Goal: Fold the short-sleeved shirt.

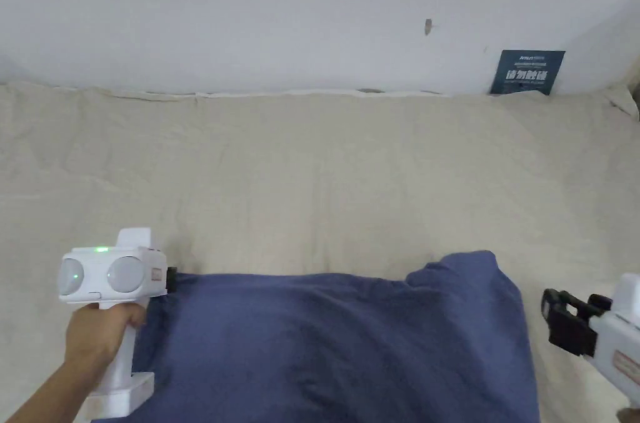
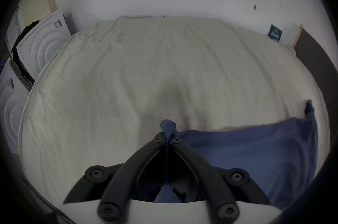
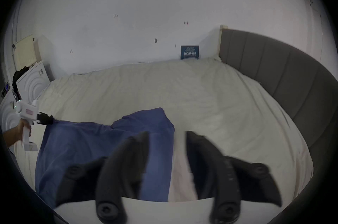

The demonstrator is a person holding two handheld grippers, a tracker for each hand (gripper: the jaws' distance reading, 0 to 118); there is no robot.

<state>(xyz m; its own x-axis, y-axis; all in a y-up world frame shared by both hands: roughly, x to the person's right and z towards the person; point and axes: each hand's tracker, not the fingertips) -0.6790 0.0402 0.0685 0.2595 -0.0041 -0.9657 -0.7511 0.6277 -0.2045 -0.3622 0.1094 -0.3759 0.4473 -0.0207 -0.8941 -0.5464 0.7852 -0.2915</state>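
Head view: the blue shirt (image 1: 337,343) is spread on the cream bedsheet (image 1: 312,180). Its far left corner is pinched between the closed jaws of the left gripper (image 2: 167,138), probably to anchor a fold. The right gripper (image 3: 166,134) is held wide open and empty beside the right edge.

The crumpled navy-blue cotton short-sleeved shirt (image 1: 337,343) runs off the head view's lower edge, so its near hem cannot be seen. The white-bodied right tongs (image 1: 553,312) are cut by that view's right edge. In the right gripper view those black tongs (image 3: 167,134) are motion-blurred. The small dark-blue wall placard (image 1: 527,72) is too small to make out.
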